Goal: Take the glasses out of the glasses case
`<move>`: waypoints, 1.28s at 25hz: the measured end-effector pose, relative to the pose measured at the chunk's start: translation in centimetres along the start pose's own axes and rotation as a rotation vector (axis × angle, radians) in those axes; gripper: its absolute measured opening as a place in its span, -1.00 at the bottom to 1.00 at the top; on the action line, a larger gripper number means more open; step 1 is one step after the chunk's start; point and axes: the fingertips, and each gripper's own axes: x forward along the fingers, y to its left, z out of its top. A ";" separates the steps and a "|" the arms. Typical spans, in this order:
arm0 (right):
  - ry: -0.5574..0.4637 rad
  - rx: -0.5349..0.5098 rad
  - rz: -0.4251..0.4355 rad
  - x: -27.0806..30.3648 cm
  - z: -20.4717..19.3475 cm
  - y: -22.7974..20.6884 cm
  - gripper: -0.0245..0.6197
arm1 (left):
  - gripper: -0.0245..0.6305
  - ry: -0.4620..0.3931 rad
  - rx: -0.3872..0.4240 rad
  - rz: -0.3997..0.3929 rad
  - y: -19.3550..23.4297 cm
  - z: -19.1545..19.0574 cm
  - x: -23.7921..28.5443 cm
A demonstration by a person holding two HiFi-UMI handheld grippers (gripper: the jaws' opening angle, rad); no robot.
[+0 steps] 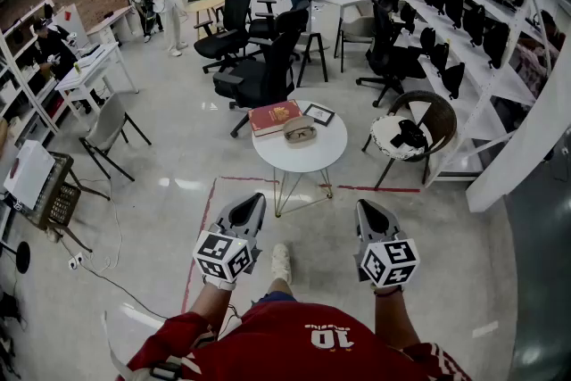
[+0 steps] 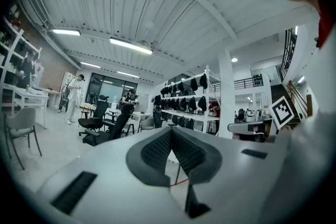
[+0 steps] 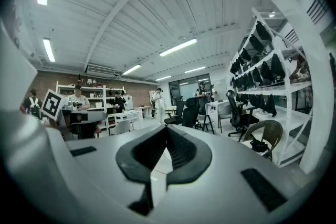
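Left gripper (image 1: 253, 201), right gripper (image 1: 365, 207): jaws together, nothing between them, held low, well apart from the table. Glasses case (image 1: 300, 132): on round white table (image 1: 312, 161), just beside red book (image 1: 275, 116); small picture frame (image 1: 318, 113) near.

Round white table (image 1: 312, 161), red book (image 1: 275, 116) (lying flat), framed picture (image 1: 318, 113)

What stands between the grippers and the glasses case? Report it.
Nothing visible. Only floor separates the left gripper and right gripper from the table; the book and frame lie beyond the glasses case.
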 end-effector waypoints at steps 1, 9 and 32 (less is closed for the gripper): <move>0.000 -0.002 -0.001 0.0 0.0 0.1 -0.88 | -0.90 -0.001 0.000 0.000 0.0 0.0 0.0; -0.003 -0.003 -0.002 0.2 -0.1 0.2 -0.88 | -0.90 -0.009 0.003 -0.001 0.2 0.1 -0.1; -0.005 0.032 0.025 3.0 -0.3 -0.2 -0.87 | -0.90 0.003 -0.001 0.003 1.8 -0.2 1.6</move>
